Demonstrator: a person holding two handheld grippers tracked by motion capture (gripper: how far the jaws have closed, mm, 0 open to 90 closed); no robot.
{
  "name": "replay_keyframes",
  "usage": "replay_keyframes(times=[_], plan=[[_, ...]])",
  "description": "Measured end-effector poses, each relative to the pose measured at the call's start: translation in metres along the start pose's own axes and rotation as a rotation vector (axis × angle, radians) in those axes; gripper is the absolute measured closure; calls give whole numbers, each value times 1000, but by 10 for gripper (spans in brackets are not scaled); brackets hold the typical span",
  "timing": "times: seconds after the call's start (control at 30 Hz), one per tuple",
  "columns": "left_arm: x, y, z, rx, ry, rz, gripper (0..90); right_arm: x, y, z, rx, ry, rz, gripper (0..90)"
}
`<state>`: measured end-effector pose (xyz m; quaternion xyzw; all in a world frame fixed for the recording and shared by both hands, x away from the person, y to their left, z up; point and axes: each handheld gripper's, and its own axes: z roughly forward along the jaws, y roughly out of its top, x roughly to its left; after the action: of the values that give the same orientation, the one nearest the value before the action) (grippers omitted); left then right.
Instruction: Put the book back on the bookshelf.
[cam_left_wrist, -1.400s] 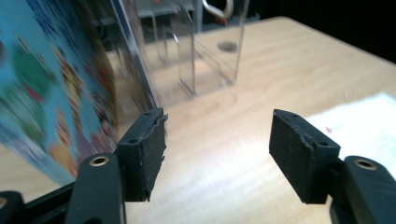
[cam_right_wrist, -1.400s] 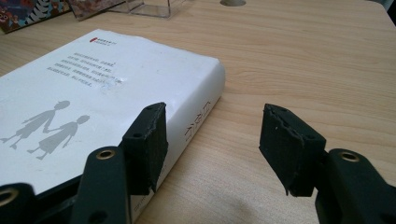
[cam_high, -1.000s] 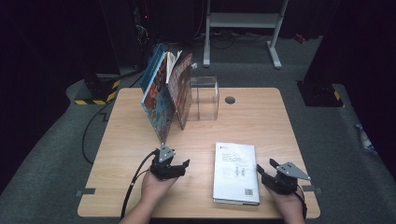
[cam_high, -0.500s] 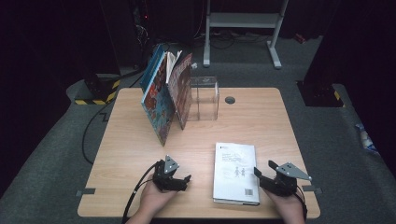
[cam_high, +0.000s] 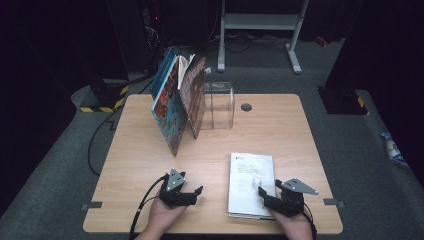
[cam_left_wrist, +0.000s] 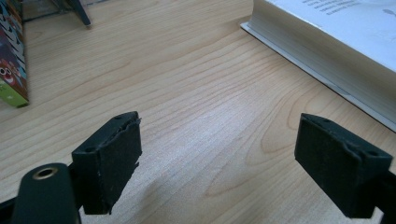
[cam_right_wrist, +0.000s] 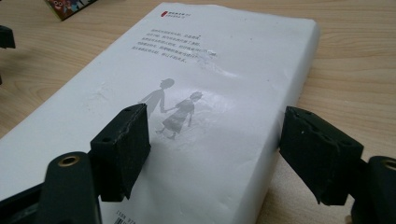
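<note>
Here the white paperback (cam_high: 251, 184) lies flat at the near right of the table (cam_high: 150, 150), right gripper (cam_high: 270, 200) over its near corner, jaws just widened and empty (presumably for a grab), left gripper (cam_high: 192, 192) spread over bare wood beside it.

Dim lab, wooden table (cam_high: 150, 150), hazard-taped equipment base (cam_high: 102, 97), floor cables (cam_high: 97, 135), metal stand (cam_high: 260, 22)

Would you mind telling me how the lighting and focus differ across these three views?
High view: the table is lit, its surroundings nearly black. Left gripper view: wood grain sharp, the white book pale. Right gripper view: soft glare on the book's cover, near jaws slightly blurred.
</note>
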<state>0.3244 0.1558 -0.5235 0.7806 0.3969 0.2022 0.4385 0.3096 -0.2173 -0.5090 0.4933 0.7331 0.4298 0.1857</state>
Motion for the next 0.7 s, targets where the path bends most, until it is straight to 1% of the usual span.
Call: replay_keyframes(times=[0.07,0.13,0.17,0.2,0.33,0.4,0.5,0.53,0.7], plan=[[0,0,0,4,-3,-2,150,1,-1,0,-1,-10,9,242],[0,0,1,1,-1,-9,150,2,-1,0,4,-12,28,243],[1,0,1,1,-1,-11,150,2,-1,0,4,-15,25,244],[2,1,1,4,0,-3,151,3,0,0,5,-17,23,244],[1,0,1,2,0,-22,154,5,0,0,11,-27,22,244],[2,1,1,4,6,-10,156,6,0,0,10,-14,16,248],[1,1,1,3,3,-16,158,15,-2,2,5,12,-2,250],[1,0,1,1,-2,-27,158,19,-2,4,4,16,-8,250],[3,0,0,-5,-5,-28,158,34,1,13,3,40,-25,250]])
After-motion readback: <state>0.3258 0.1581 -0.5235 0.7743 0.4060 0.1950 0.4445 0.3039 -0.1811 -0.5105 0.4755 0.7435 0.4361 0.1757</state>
